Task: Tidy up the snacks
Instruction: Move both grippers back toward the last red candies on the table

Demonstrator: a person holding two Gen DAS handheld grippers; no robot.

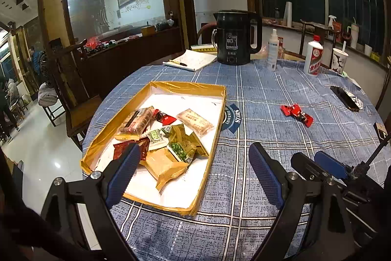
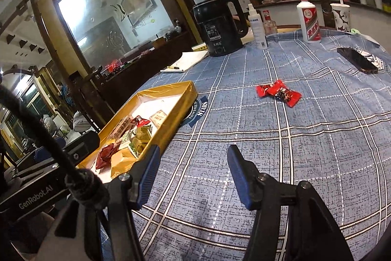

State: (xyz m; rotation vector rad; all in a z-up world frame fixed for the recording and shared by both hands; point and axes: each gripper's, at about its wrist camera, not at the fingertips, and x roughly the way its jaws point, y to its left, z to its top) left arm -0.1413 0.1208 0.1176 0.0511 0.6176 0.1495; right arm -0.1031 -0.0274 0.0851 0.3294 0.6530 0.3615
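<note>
**A:** Nearest the lens, two blue-padded fingers of the left tool [image 1: 194, 169] stand spread wide with nothing between them, poised over the near edge of the gold tray [image 1: 221, 99]. What does that tell us?

**B:** Left tool released, carrying nothing. Its left pad hangs over the tray's contents; its right pad is over bare checked cloth [image 1: 268, 94] on the desk.

**A:** And the right tool [image 2: 193, 175]?

**B:** Jaws parted to a middling gap, empty as well, with only cloth showing between the pads. It is aimed along the desk toward the red snack packets [image 2: 278, 92].

**A:** Where do those packets lie?

**B:** Out on the cloth, well apart from the tray, to its right. They look like two or three red wrappers touching one another; the exact count I cannot tell.

**A:** State of the tray?

**B:** Already loaded: a mixed heap [image 1: 158, 138] of brown, green, gold and red packets in its near half, the far half showing white lining.

**A:** Progress, then?

**B:** Most of the job appears done. I judge the red packets are the only snacks left outside the tray. The kettle [image 1: 235, 37], notebook [image 1: 190, 60], bottles and the dark phone [image 2: 356, 59] at the far side are not snacks and presumably stay put.

**A:** Remaining step?

**B:** Probably the right tool fetches the red packets and drops them in the tray.
</note>
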